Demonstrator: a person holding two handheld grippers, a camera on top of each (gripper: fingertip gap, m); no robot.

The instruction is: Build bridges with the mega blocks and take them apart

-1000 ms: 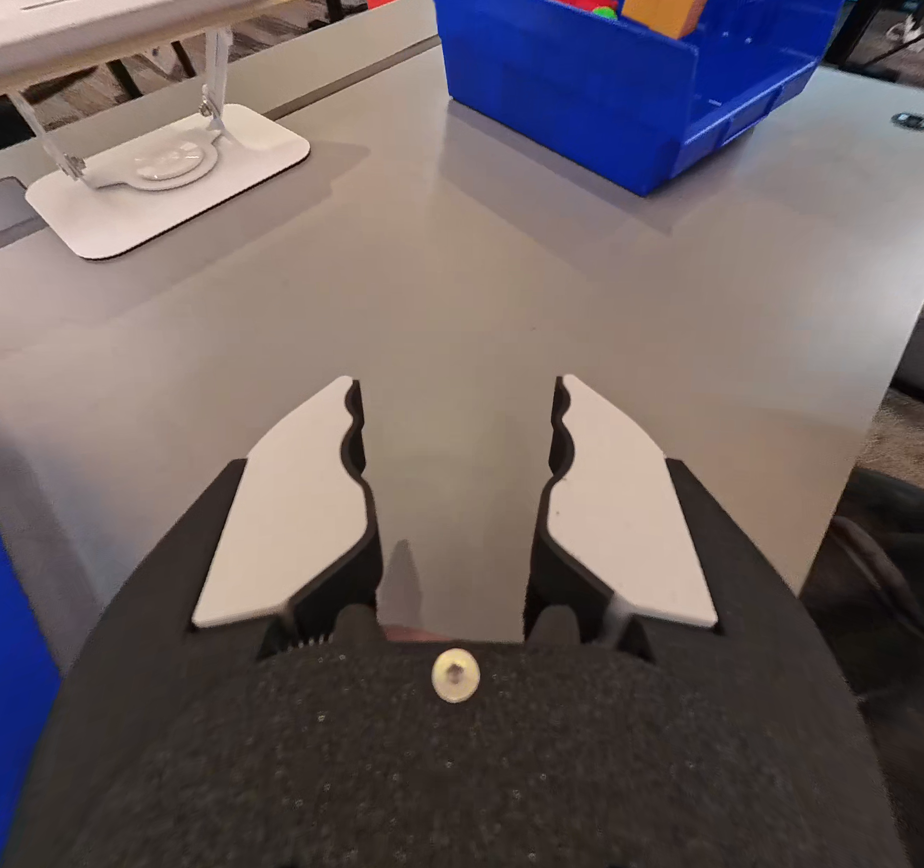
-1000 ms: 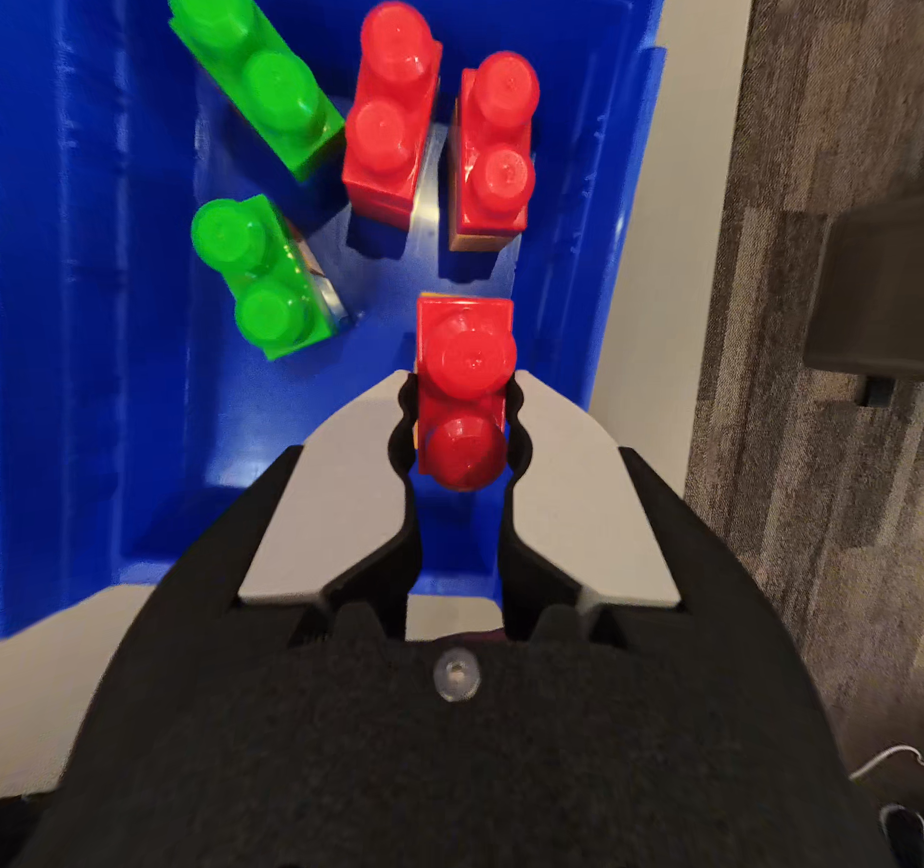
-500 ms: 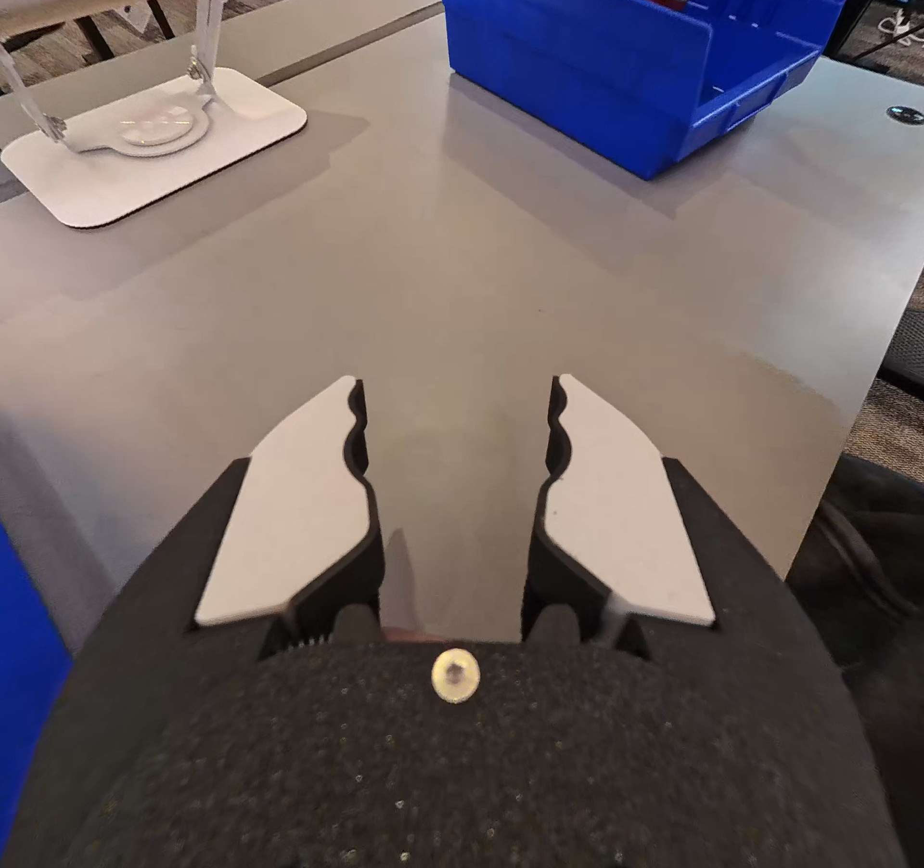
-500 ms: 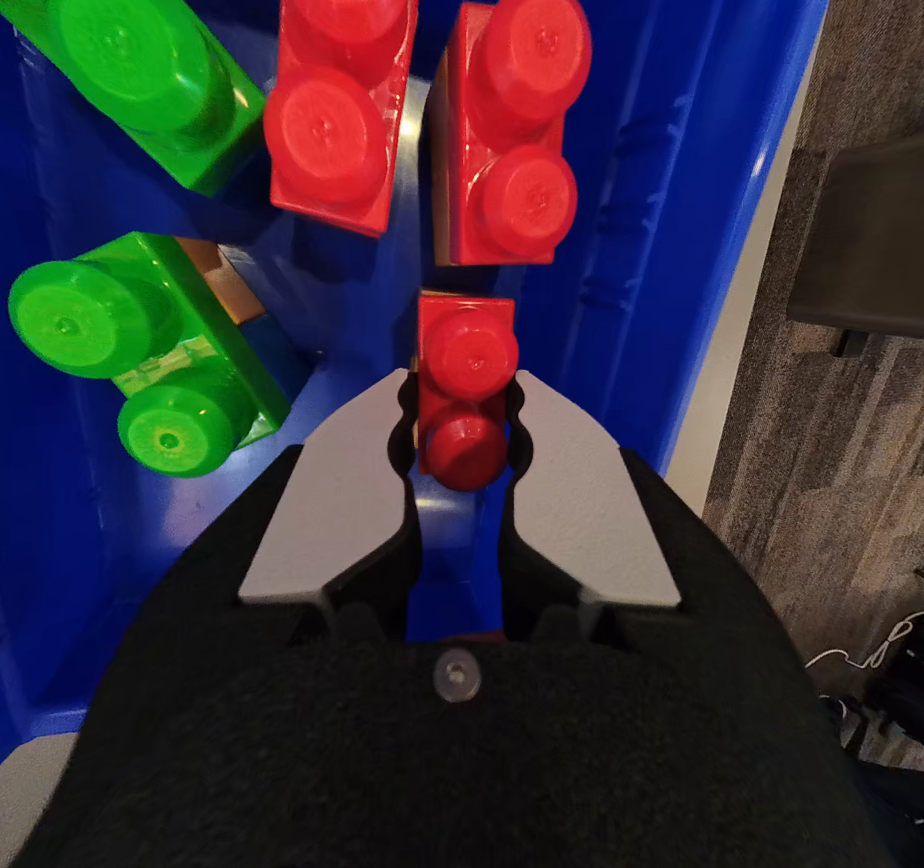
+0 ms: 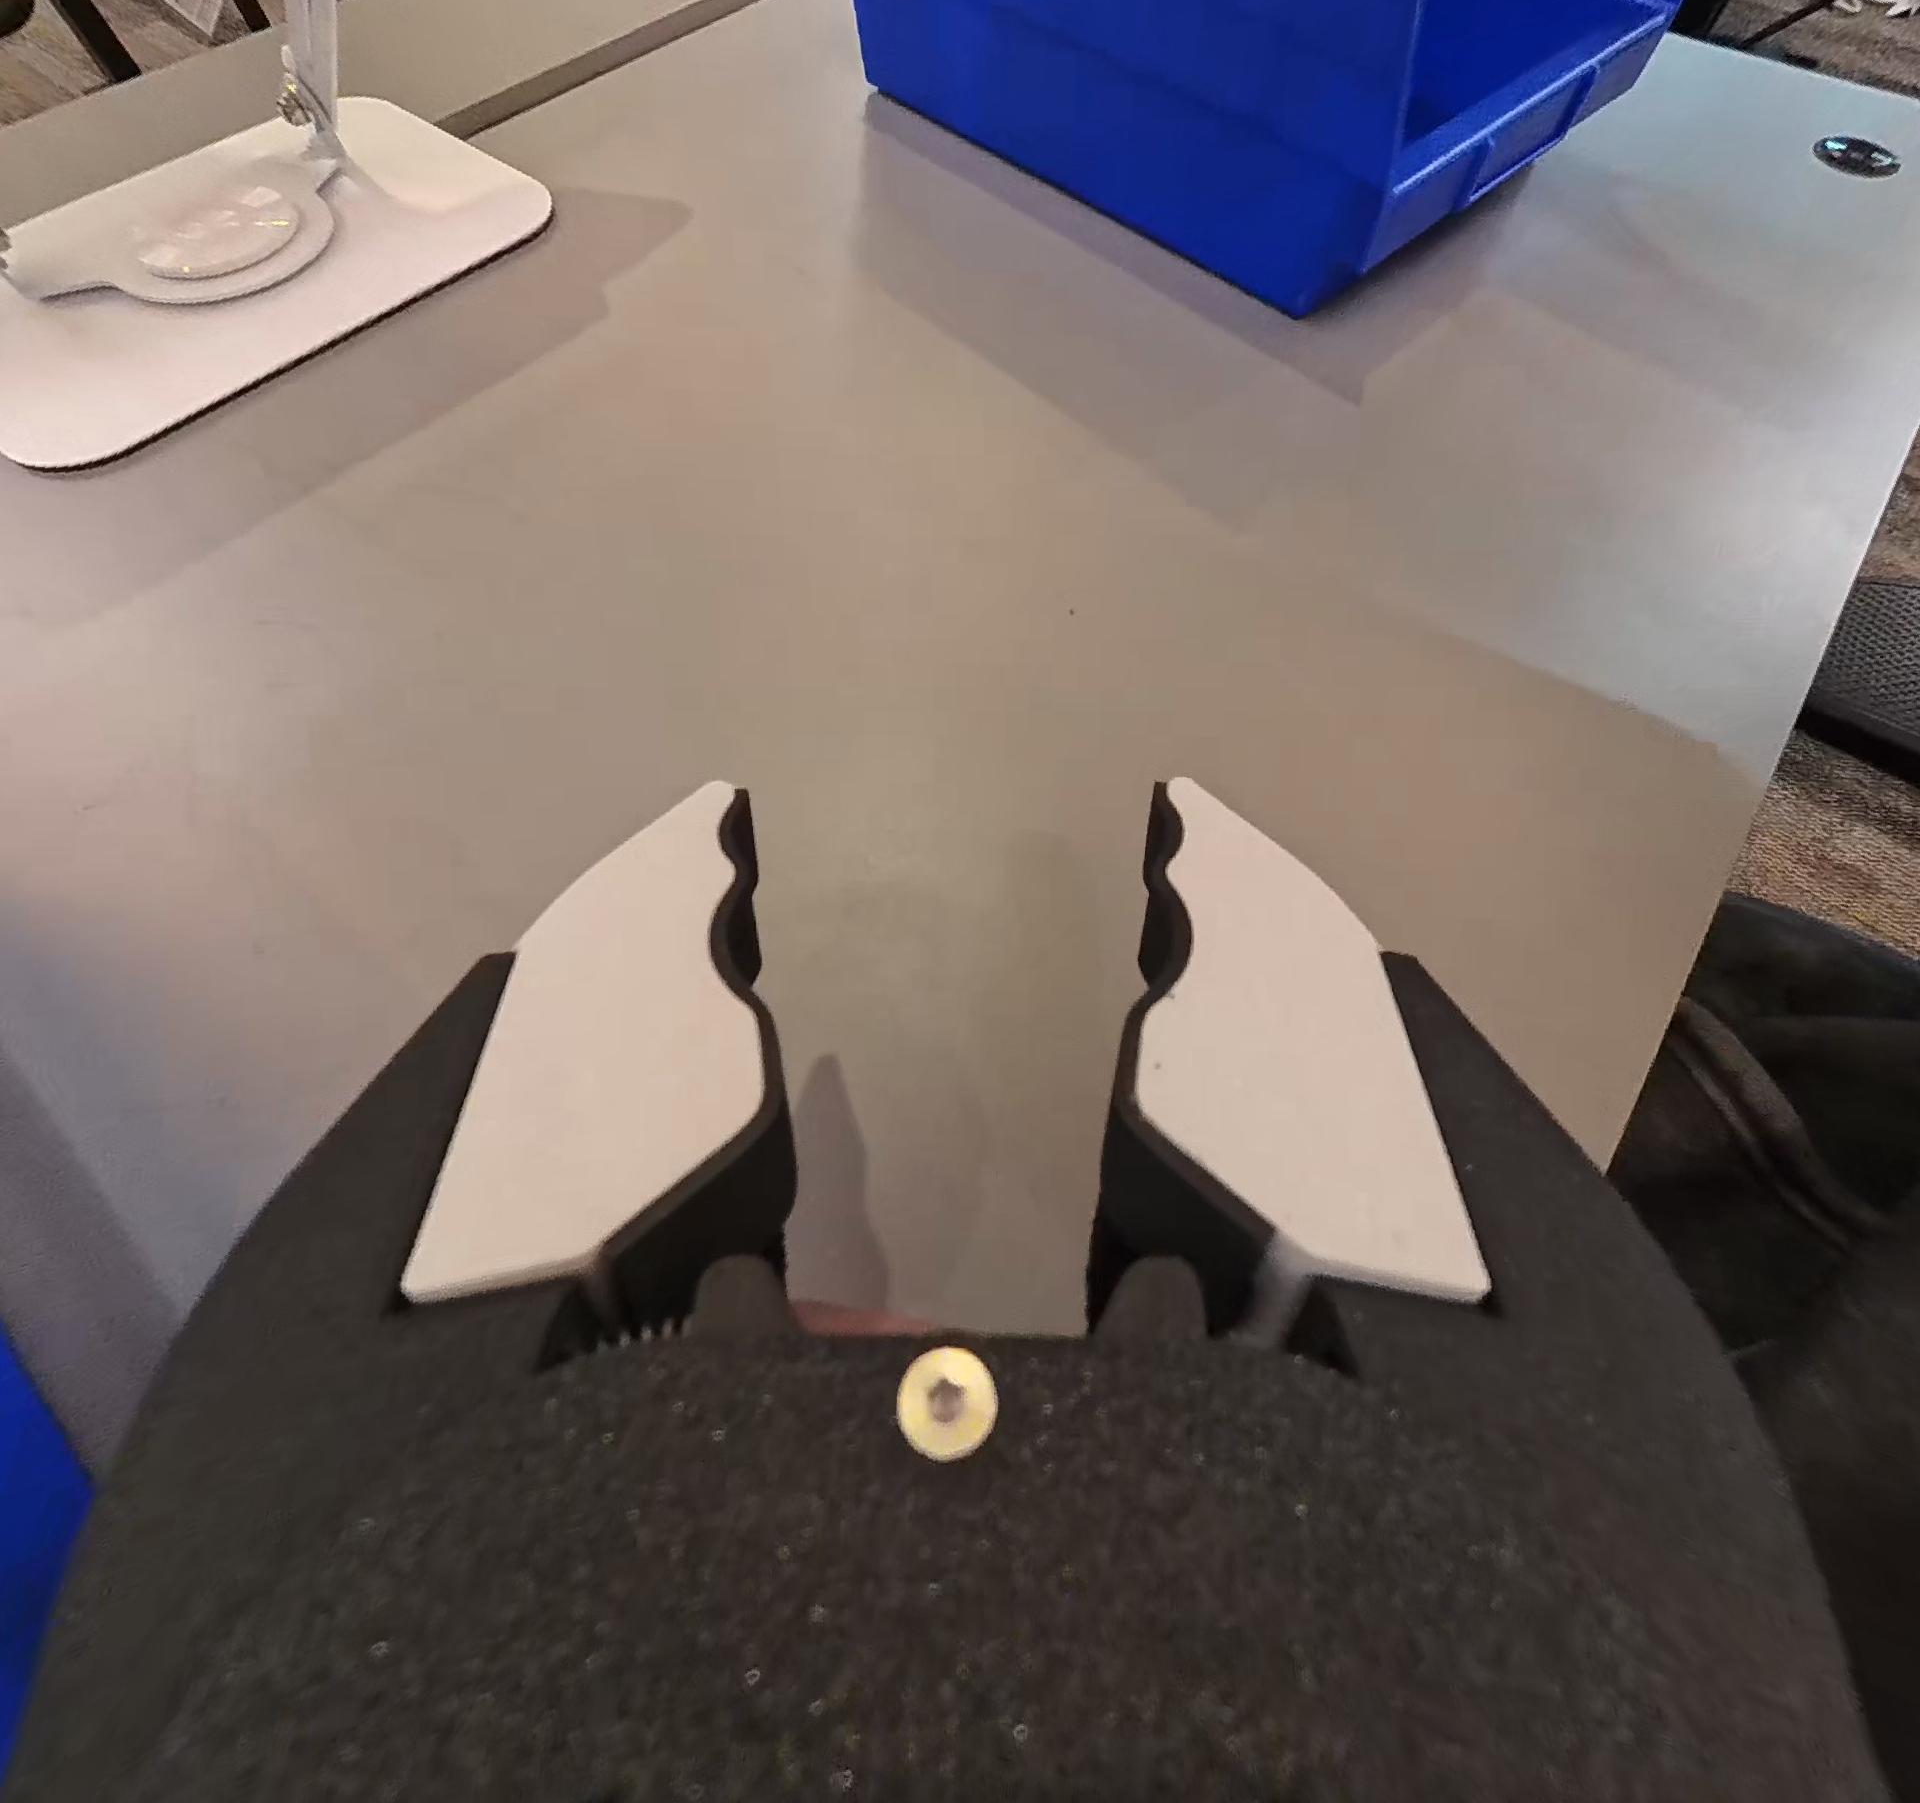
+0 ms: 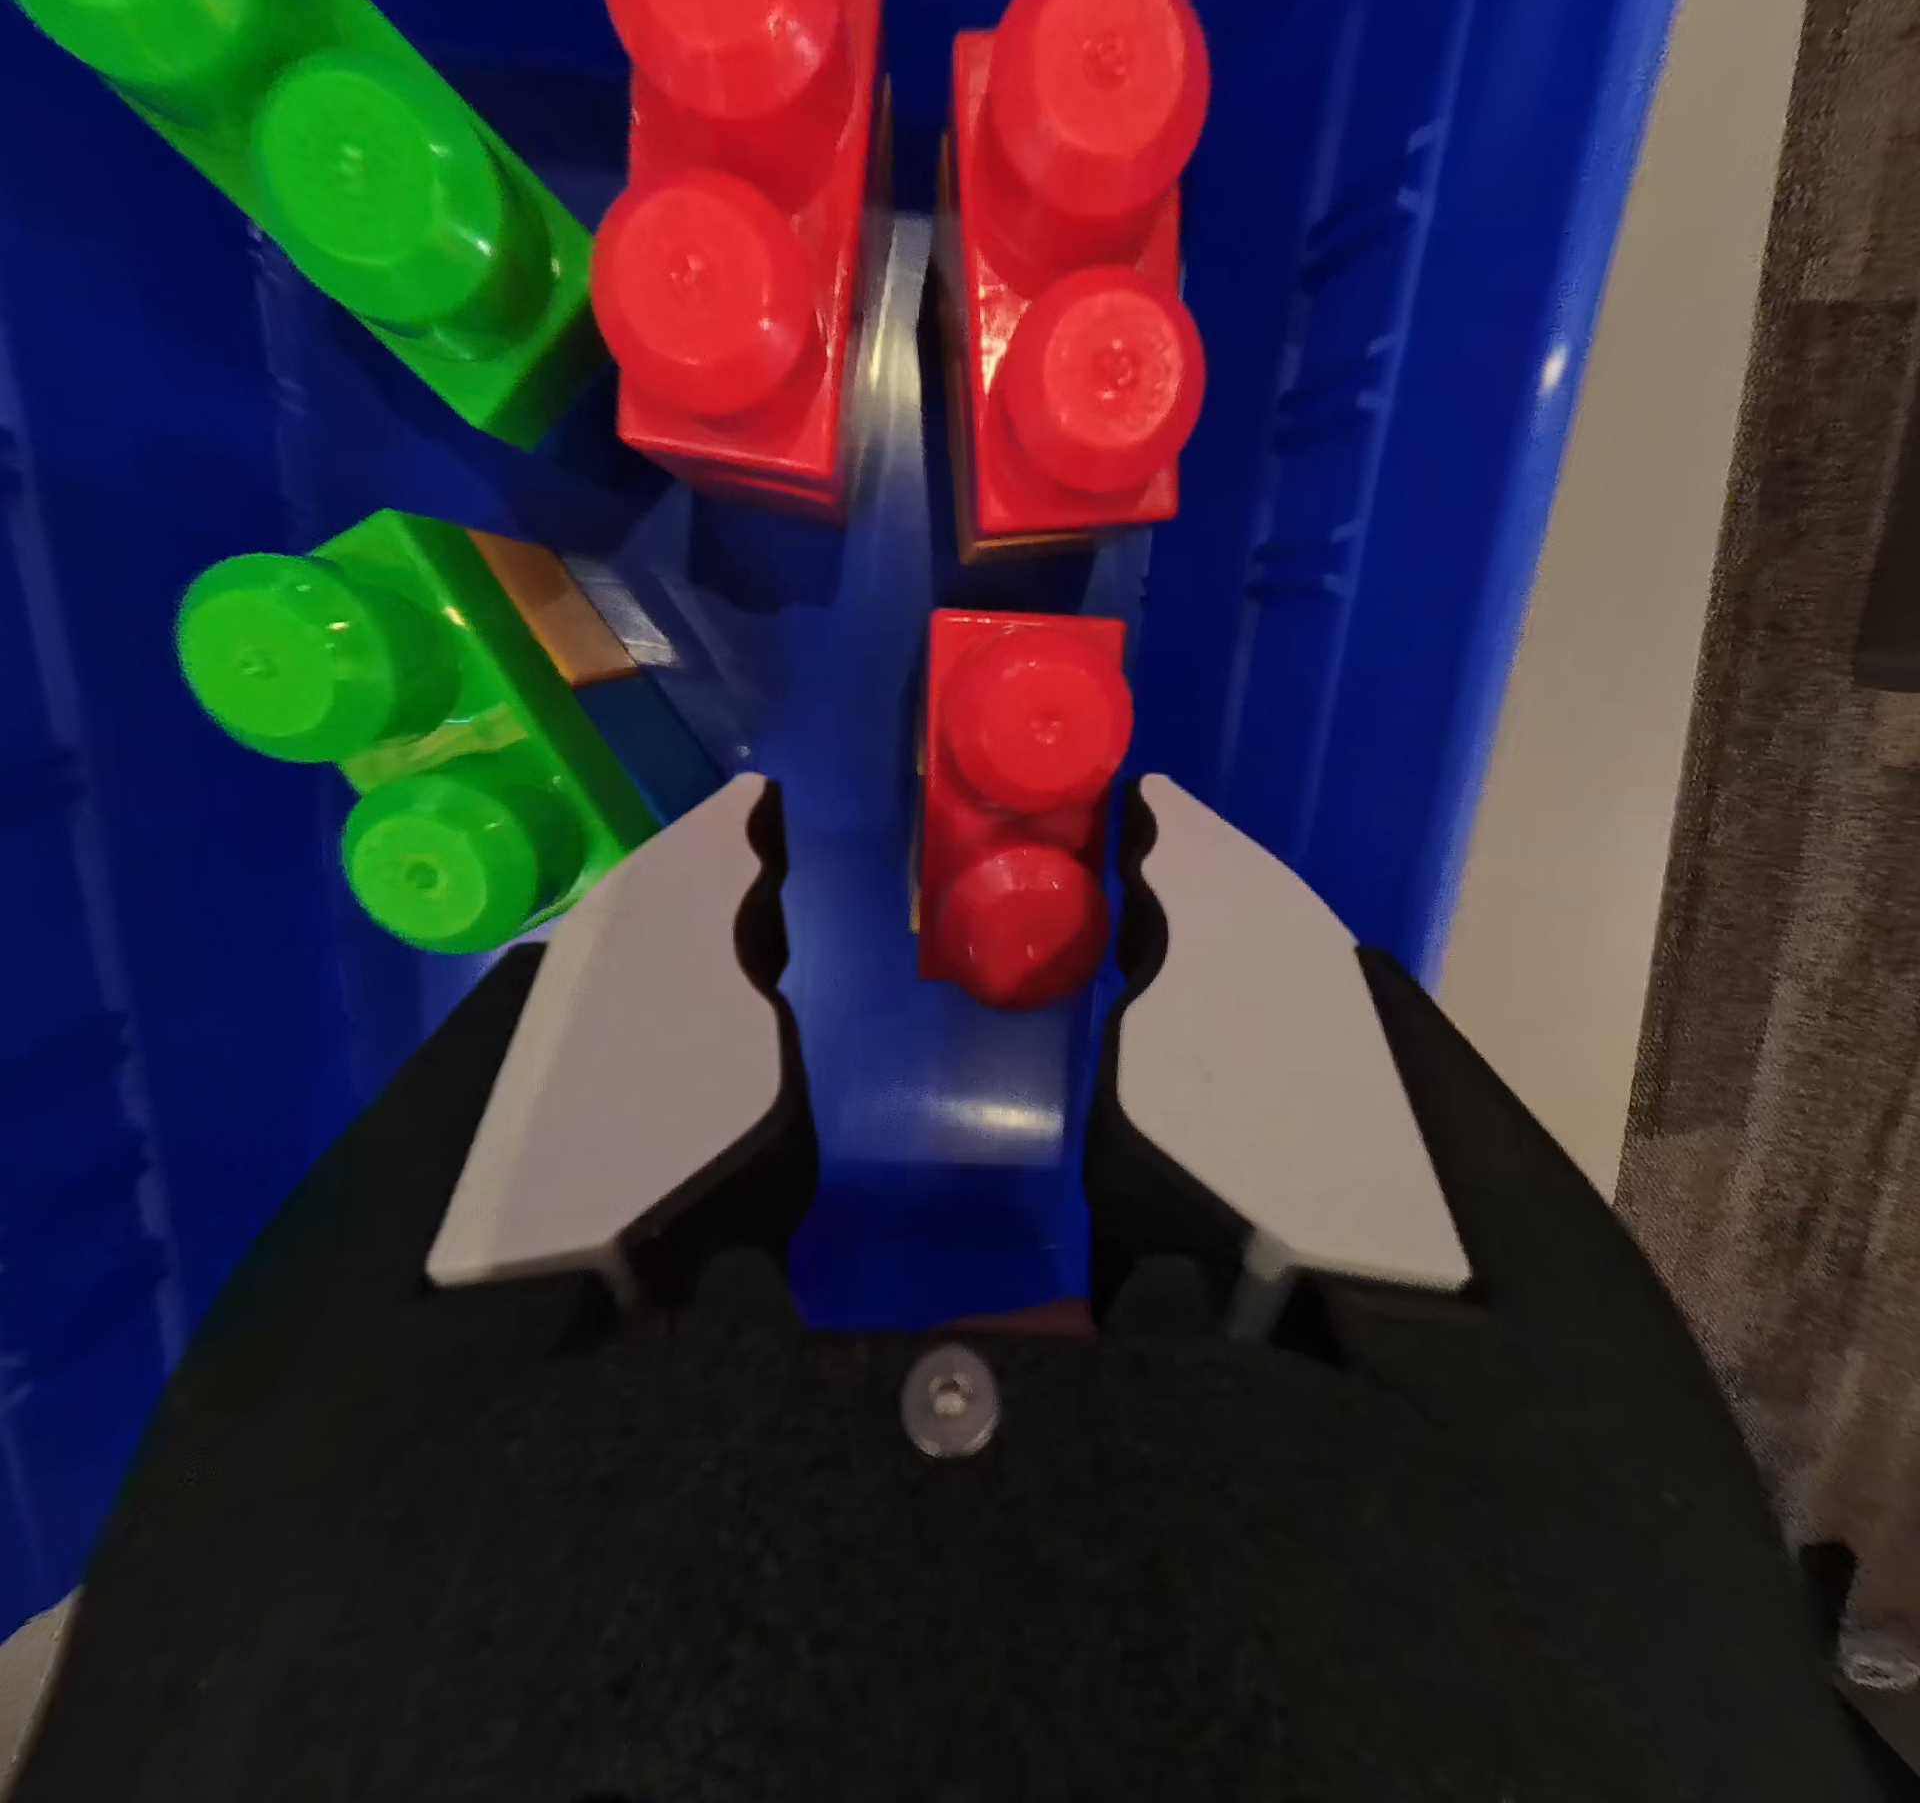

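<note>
Inside the blue bin the nearest red block stands studs-up close to the bin's right wall, and it lies straight ahead of the right gripper, between its fingers but off-centre: it sits against or just beside the right-hand finger, with a clear strip of bin floor between it and the left-hand finger. Its long axis, the line through its two studs, runs forward along the fingers, so the jaws face its two long sides. The right gripper is spread wide, wider than the block, and grips nothing; whether the one finger really touches the block I cannot tell. Farther into the bin from this block stand two more red blocks side by side, and towards the bin's left wall two green blocks lie askew, the nearer one close to the left-hand fingertip. The right gripper is plainly the nearer one to the blocks. The left gripper hangs over the bare grey table, well short of the bin, its fingers spread apart and empty, with a white stand base off to the bin's left
</note>
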